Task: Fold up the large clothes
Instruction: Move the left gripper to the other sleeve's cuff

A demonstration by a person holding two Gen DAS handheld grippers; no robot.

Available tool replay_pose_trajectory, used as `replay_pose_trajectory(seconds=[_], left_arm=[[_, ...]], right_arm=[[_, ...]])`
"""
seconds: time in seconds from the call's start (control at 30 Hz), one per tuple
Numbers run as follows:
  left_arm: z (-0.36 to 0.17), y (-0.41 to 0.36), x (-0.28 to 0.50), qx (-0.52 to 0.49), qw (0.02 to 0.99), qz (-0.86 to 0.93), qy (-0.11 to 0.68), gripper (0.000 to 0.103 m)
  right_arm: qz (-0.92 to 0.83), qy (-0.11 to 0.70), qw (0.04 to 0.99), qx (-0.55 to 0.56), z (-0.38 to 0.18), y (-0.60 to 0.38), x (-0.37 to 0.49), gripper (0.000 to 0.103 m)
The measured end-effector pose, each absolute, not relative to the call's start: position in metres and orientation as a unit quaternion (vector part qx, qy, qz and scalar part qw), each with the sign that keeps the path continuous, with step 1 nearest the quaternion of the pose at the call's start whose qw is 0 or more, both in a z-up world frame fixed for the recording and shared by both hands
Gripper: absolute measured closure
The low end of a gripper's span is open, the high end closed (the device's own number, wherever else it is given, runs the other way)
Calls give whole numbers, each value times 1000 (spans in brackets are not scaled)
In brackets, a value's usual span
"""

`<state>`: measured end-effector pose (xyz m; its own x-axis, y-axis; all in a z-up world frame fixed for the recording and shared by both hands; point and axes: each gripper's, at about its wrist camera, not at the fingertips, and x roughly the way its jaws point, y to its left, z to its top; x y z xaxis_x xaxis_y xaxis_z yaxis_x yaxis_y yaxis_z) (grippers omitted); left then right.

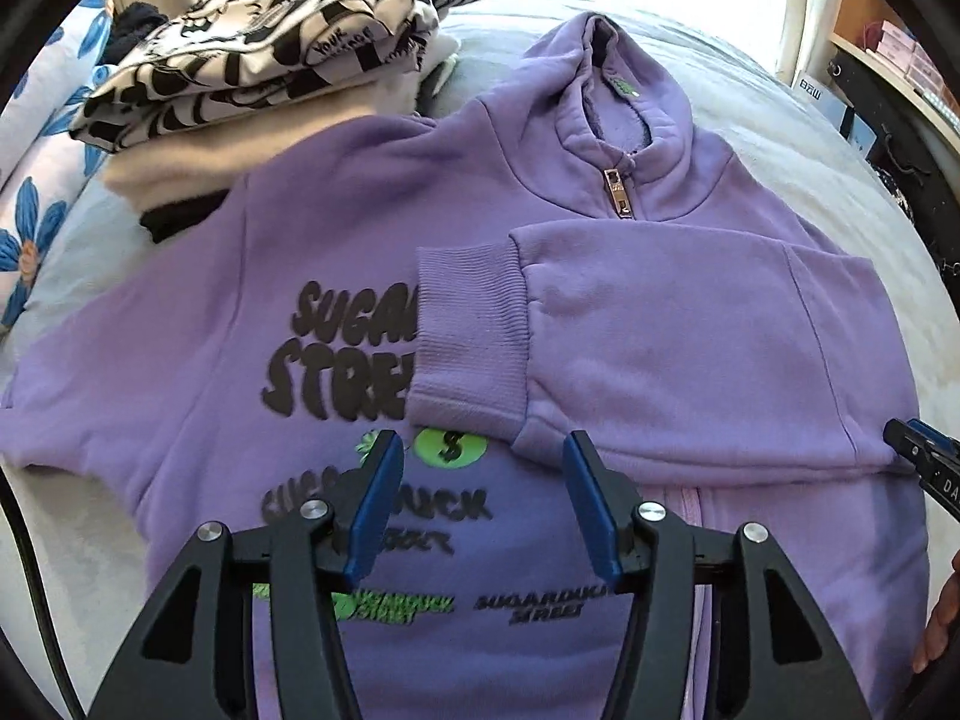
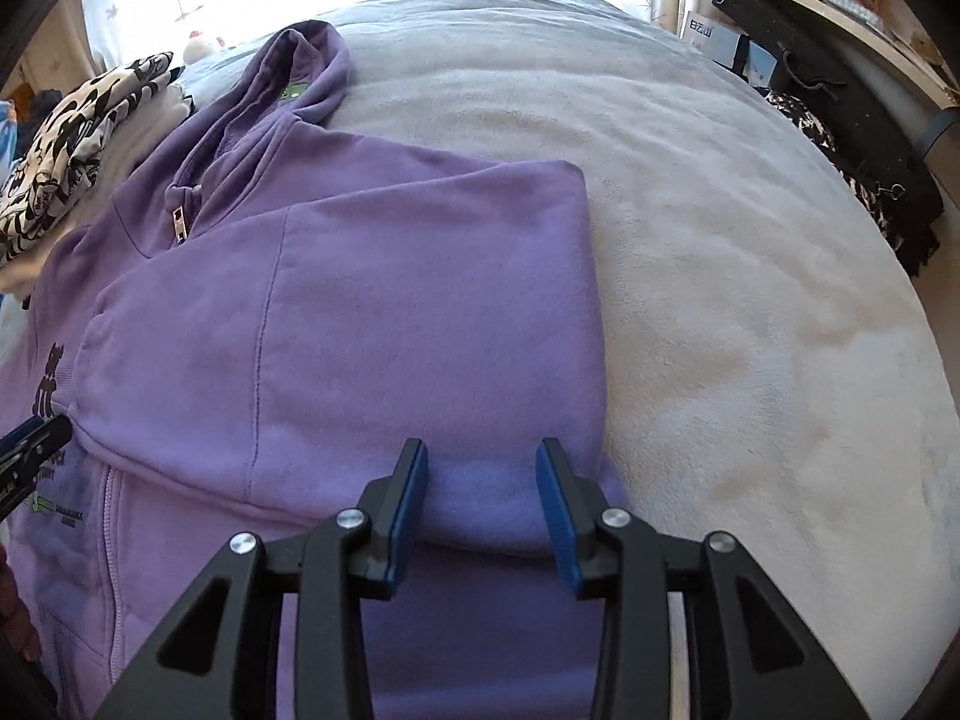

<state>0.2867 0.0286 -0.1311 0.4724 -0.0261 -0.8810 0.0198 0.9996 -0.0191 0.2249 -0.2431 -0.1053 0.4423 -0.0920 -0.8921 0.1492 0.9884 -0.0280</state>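
Clearly, the lilac zip-up hoodie [image 1: 600,312] lay face up on a pale grey blanket [image 2: 750,300] that covered the bed, its hood pointing away from the cameras and the metal zip pull [image 1: 618,195] drawn up to the collar. Black lettering and a green dollar badge [image 1: 450,447] ran down one front panel. One sleeve [image 1: 690,324] was folded across the chest, its ribbed cuff [image 1: 468,336] covering part of the lettering; the other sleeve stretched out flat toward the left edge of the left wrist view. Only one hoodie was spread out. Beside it, near the hood, stood one pile of folded clothes [image 1: 258,78] — a black-and-white patterned piece on top, a cream one beneath — and a pillow with blue flowers [image 1: 36,204] lay at the bed's edge. Two grippers were at work, each with two blue pads. The left gripper [image 1: 480,498] tilted steeply down over the printed chest, just below the cuff, with its jaws apart and nothing between them. The right gripper [image 2: 483,510] tilted down likewise over the folded sleeve near the hoodie's side edge — its jaws stood apart with a ridge of lilac fabric between them, and whether the pads pressed on that fabric I could not tell.
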Motion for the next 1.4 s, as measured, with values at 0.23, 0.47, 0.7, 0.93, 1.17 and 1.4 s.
replay_pose_trajectory(seconds=[0.23,0.47,0.7,0.93,1.17,1.4], left_arm=[[-101,34,258,-9,869,-12,494,49],[-70,33,217,-11,877,-18,480,49],[-46,48,174,-20,882,-16,471,49],[-29,80,146,-35,888,-2,458,47],[-19,125,123,-47,894,16,446,45],[-22,164,110,-63,890,49,449,41]], right_arm=[[-63,517,852,52,-88,-237,202,65],[-46,495,866,51,-60,-217,164,65],[-20,480,875,57,-39,-193,132,65],[4,463,885,42,-17,-150,110,65],[25,442,896,28,2,-100,96,65],[62,432,899,21,2,-52,98,65]])
